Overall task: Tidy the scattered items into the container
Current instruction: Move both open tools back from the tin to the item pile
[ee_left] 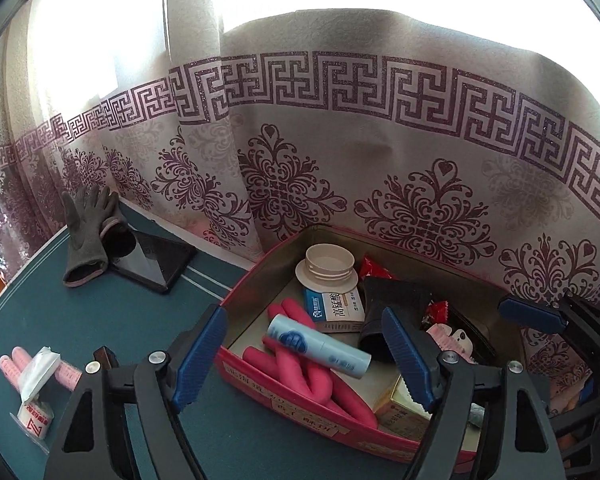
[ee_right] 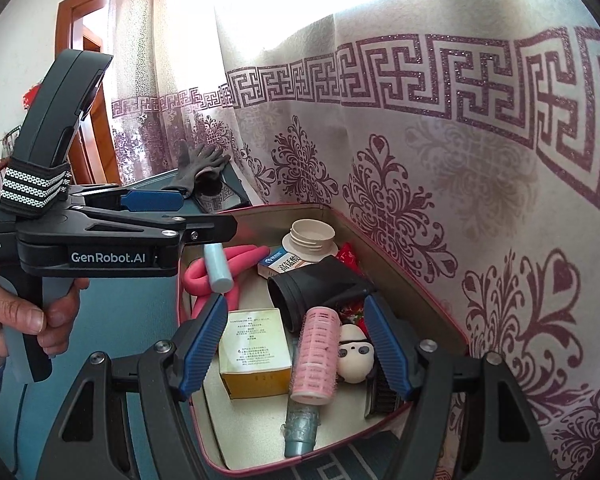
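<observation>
Both claws hang released over the red metal tin (ee_right: 400,248): the left gripper (ee_left: 306,354) above its near-left corner, the right gripper (ee_right: 294,346) above a pink hair roller (ee_right: 314,350) inside. On the green tabletop's (ee_left: 112,312) near-left edge lie two pink rollers (ee_left: 16,364); at the far edge, against the curtain, a grey knitted glove (ee_left: 86,232).

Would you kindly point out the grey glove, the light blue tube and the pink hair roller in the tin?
grey glove (ee_left: 85,229), left wrist view, on its palm.
light blue tube (ee_left: 320,347), left wrist view, mid-body.
pink hair roller (ee_right: 315,354), right wrist view, middle of its side.
</observation>
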The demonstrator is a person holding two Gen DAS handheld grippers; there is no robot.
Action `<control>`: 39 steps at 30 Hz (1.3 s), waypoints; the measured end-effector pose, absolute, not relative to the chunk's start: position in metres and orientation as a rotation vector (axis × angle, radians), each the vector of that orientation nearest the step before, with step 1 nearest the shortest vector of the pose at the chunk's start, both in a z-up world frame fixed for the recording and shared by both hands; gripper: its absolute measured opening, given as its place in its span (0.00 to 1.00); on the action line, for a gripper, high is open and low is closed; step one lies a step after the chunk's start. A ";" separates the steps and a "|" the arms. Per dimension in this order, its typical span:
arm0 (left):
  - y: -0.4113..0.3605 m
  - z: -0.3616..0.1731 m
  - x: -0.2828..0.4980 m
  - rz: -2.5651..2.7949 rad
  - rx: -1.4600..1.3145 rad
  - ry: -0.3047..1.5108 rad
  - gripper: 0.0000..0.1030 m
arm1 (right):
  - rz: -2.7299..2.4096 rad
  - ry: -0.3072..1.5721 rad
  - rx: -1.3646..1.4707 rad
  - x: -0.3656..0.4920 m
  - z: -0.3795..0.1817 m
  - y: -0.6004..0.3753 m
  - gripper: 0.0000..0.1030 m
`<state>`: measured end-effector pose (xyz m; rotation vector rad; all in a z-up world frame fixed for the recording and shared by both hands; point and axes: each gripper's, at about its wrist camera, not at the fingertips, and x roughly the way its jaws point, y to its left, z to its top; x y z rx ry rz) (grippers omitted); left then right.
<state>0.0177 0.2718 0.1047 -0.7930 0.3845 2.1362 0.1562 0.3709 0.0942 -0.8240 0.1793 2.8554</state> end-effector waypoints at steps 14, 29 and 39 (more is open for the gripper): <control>0.229 0.102 0.019 2.202 -0.826 0.349 0.90 | 2.887 0.167 -0.832 0.155 0.097 0.355 0.72; 0.132 0.090 0.016 2.387 -0.934 0.206 0.96 | 2.986 0.132 -0.859 0.147 0.104 0.311 0.75; 0.034 0.073 0.001 2.564 -1.057 0.023 0.96 | 3.068 0.112 -0.942 0.130 0.101 0.269 0.76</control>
